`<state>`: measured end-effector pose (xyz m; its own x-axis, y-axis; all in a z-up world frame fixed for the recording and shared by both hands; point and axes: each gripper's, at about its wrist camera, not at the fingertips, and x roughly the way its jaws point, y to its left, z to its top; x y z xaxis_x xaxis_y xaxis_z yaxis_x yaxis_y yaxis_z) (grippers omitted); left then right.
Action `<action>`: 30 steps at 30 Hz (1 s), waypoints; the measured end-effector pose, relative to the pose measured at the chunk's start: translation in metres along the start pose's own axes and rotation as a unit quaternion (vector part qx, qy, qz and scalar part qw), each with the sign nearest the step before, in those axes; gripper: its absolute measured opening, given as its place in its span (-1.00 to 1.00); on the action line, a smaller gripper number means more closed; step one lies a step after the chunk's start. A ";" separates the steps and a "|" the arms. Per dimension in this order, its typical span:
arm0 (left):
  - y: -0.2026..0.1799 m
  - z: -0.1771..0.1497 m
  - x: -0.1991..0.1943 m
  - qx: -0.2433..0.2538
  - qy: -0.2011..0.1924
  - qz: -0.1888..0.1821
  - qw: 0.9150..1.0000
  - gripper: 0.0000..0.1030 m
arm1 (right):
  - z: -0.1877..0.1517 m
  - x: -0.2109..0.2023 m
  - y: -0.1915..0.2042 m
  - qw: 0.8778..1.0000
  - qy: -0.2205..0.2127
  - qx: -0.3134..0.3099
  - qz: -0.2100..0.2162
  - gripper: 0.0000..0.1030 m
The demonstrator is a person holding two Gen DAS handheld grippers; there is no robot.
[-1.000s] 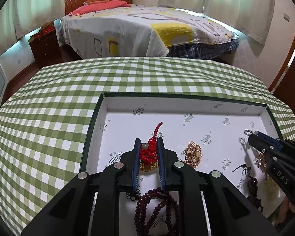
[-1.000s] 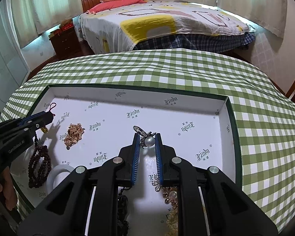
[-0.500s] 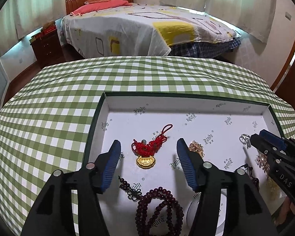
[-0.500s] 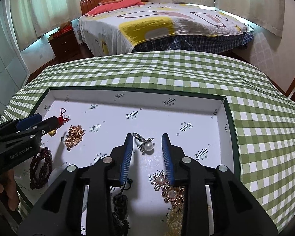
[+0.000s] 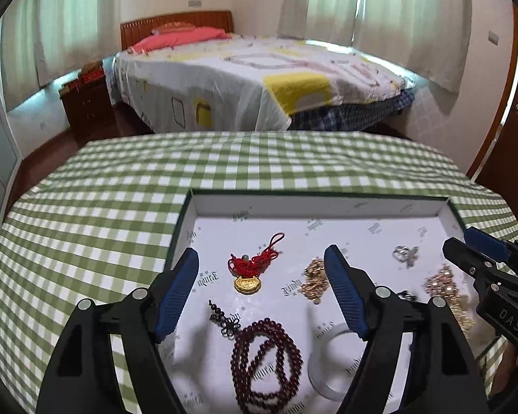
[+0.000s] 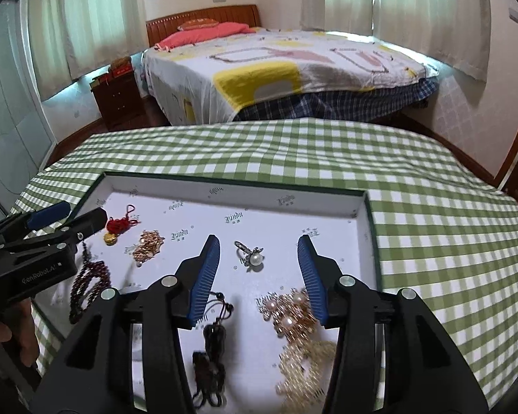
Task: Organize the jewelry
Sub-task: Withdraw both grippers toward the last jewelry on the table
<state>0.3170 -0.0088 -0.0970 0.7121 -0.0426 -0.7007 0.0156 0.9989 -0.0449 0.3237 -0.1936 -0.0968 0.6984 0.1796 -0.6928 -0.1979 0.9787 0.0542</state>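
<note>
1. Left tongs apart, empty, over the red knot charm in the tray.
2. Right tongs apart; pearl ring lies between them.
3. Bangle partly hidden; beaded bracelet cut off at the frame edge.

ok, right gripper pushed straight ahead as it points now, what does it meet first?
Most likely the pearl ring, lying in the tray centred ahead of the open right gripper. Beyond it only bare liner, then the far wall. Depth is uncertain.

Green checked tablecloth, bed, dark nightstand
</note>
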 end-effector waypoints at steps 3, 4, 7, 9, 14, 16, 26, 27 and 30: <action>-0.003 -0.003 -0.019 -0.004 -0.013 -0.004 1.000 0.43 | -0.004 -0.021 -0.004 1.000 -0.011 0.000 0.000 -0.09; -0.004 -0.004 -0.025 -0.006 -0.016 -0.006 1.000 0.43 | -0.005 -0.026 -0.005 1.000 -0.013 -0.002 -0.001 -0.09; -0.007 -0.013 -0.044 -0.012 -0.024 -0.009 1.000 0.43 | -0.012 -0.046 -0.009 1.000 -0.020 -0.010 -0.006 -0.08; -0.010 -0.020 -0.054 -0.013 -0.027 -0.012 0.999 0.43 | -0.018 -0.057 -0.014 1.000 -0.022 -0.014 -0.008 -0.08; -0.020 -0.042 -0.073 -0.008 -0.026 -0.011 1.000 0.43 | -0.037 -0.082 -0.025 0.999 -0.021 -0.021 -0.014 -0.08; -0.023 -0.053 -0.078 -0.008 -0.019 -0.015 1.000 0.43 | -0.046 -0.089 -0.031 0.999 -0.019 -0.023 -0.017 -0.08; -0.036 -0.097 -0.086 -0.018 0.011 -0.019 1.000 0.43 | -0.099 -0.099 -0.053 0.999 0.017 -0.032 -0.032 -0.08; -0.038 -0.103 -0.086 -0.018 0.015 -0.019 1.000 0.43 | -0.104 -0.099 -0.055 0.999 0.020 -0.031 -0.031 -0.08; -0.044 -0.116 -0.083 -0.011 0.027 -0.015 0.999 0.43 | -0.119 -0.096 -0.055 0.999 0.032 -0.029 -0.025 -0.08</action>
<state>0.1758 -0.0517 -0.1189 0.6730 -0.0748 -0.7358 0.0213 0.9964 -0.0818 0.1854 -0.2762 -0.1191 0.6639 0.1227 -0.7377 -0.2048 0.9786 -0.0216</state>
